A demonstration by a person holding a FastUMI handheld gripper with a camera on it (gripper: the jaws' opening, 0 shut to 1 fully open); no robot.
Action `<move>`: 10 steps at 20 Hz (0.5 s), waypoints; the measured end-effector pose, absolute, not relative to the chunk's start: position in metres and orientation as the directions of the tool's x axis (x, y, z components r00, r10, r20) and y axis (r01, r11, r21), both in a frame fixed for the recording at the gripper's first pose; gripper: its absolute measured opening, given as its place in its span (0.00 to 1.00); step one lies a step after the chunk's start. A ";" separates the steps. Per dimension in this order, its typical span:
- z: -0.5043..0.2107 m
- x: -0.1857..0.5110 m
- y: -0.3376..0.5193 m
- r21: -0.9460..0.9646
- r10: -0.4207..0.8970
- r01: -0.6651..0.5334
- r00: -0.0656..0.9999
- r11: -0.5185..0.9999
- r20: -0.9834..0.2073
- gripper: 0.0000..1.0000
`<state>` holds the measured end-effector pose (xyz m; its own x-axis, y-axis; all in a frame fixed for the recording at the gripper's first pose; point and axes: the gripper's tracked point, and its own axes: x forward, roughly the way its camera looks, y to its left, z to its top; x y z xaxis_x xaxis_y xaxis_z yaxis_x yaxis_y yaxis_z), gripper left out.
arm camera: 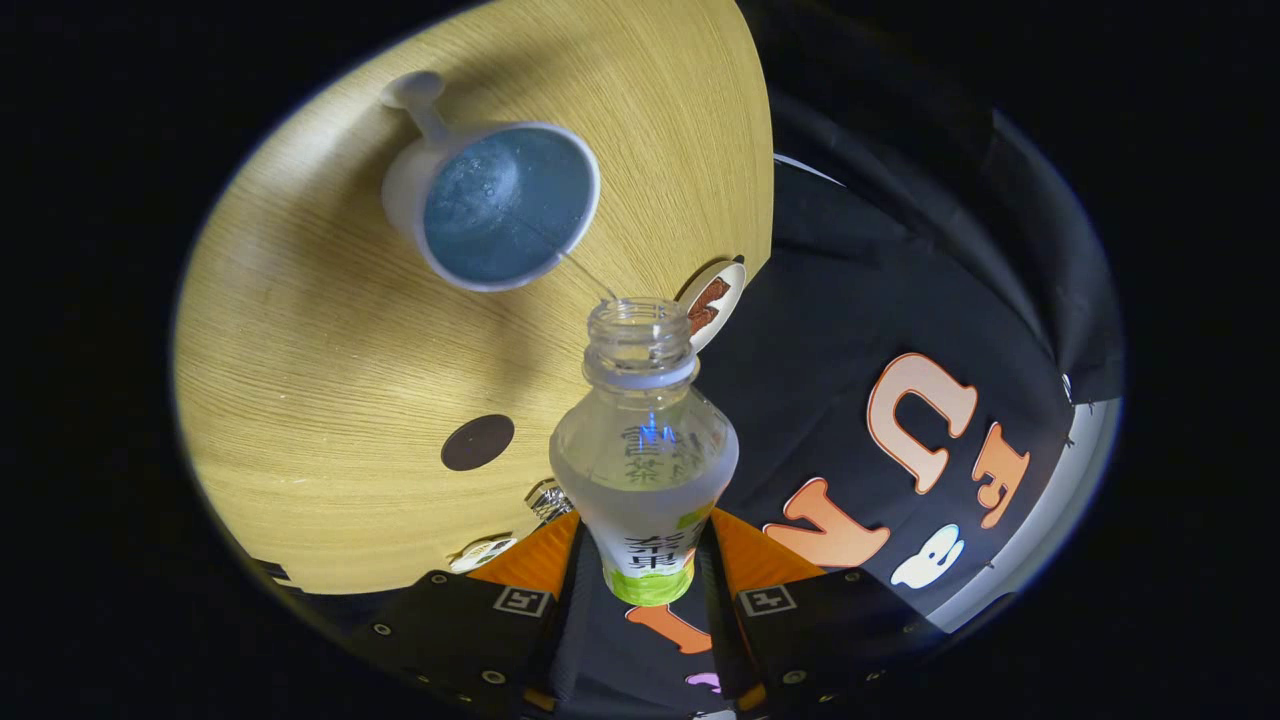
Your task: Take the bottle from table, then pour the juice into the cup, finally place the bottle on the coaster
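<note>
Left of the bottle, the white cup (495, 205) sat on the desk (300, 330), liquid already inside, a thin stream arcing into it. The open juice bottle (643, 440) was tilted toward that cup, clamped low on its body between both fingers of the gripper (645, 570). The stream landed close to the cup's near rim, so I judged a slight wobble could spill juice onto the desk. Just right of the bottle's neck, the coaster (715, 300) waited at the desk's edge; a careless placement there could tip the bottle off.
</note>
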<state>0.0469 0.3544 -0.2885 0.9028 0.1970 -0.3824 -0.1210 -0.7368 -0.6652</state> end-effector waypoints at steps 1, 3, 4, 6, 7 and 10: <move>-0.289 0.047 0.353 -0.676 0.197 -0.131 0.901 -0.725 -0.386 0.53; -0.295 0.045 0.348 -0.698 0.191 -0.164 0.896 -0.697 -0.401 0.54; -0.298 0.044 0.347 -0.708 0.191 -0.176 0.894 -0.684 -0.407 0.54; -0.303 0.041 0.345 -0.728 0.199 -0.188 0.890 -0.659 -0.410 0.54; -0.306 0.038 0.344 -0.743 0.202 -0.199 0.889 -0.639 -0.412 0.54; -0.316 0.035 0.338 -0.799 0.205 -0.270 0.877 -0.537 -0.434 0.54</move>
<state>0.0352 0.3375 -0.3158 0.8772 0.2053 -0.4339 -0.2696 -0.5370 -0.7993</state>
